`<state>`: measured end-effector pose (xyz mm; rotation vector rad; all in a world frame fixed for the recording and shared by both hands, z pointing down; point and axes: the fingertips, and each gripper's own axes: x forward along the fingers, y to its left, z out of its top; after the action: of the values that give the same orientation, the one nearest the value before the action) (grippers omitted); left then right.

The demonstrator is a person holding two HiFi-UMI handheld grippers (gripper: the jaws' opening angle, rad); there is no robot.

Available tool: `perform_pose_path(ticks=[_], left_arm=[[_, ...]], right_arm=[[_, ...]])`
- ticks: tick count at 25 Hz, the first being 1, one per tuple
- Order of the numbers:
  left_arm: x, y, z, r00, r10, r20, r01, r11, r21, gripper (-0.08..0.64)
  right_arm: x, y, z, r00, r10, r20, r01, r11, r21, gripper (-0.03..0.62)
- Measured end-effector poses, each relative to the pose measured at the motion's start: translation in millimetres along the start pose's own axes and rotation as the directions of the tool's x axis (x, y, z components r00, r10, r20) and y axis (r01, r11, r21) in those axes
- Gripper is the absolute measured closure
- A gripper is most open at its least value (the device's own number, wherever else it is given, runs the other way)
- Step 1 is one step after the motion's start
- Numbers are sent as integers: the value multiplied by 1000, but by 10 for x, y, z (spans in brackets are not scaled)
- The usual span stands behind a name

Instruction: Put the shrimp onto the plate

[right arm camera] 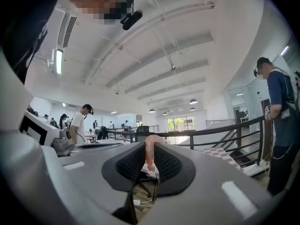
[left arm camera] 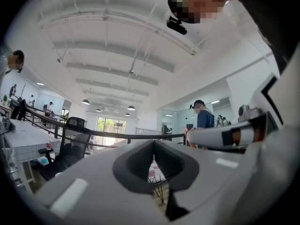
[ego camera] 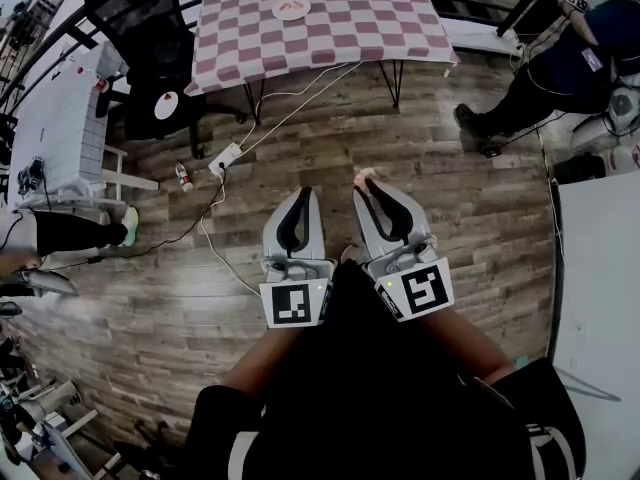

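A pink shrimp [ego camera: 364, 177] sticks out of the tips of my right gripper [ego camera: 367, 184], which is shut on it. In the right gripper view the shrimp [right arm camera: 149, 154] stands upright between the black pads, and that gripper [right arm camera: 150, 148] points toward the checkered table. My left gripper [ego camera: 304, 193] hangs just to the left, shut with nothing in it; the left gripper view shows its tips [left arm camera: 153, 145] meeting. Both grippers are held close to the person's body over the wood floor. A white plate [ego camera: 292, 8] lies far ahead on the pink-and-white checkered table [ego camera: 350, 23].
A black office chair [ego camera: 140, 28] stands left of the checkered table. A power strip [ego camera: 225, 158] with cables and a small bottle [ego camera: 184, 178] lie on the floor. A seated person [ego camera: 560, 68] is at upper right. White tables stand at the left [ego camera: 60, 118] and right [ego camera: 600, 268].
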<state>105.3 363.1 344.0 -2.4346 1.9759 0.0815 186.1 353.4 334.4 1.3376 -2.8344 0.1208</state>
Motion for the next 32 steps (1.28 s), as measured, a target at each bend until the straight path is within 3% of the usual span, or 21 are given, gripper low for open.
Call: perform_pose_path(ticks=[9,13,20,32], left_arm=[[92,-191,-46,1000,3,-20,-3,1000,12,552],[147,-344,-129,998,-30,-54,33,998,46,552],[360,-347,-184,997,-44,-58,45,999,24,552],[1374,-389,-273,984,-172,-55,170,985,-42,552]], right_arm=[[-24,-205,-44,1000,21,-2,-21,1000,5,535],[-9,-298,-145,999,18,-31,-17,1000,7,535],[91,-415,-191,999,15,-32,-14,1000,17,534],[626,-1199,-203,991,-117,-64,119,993,24,534]])
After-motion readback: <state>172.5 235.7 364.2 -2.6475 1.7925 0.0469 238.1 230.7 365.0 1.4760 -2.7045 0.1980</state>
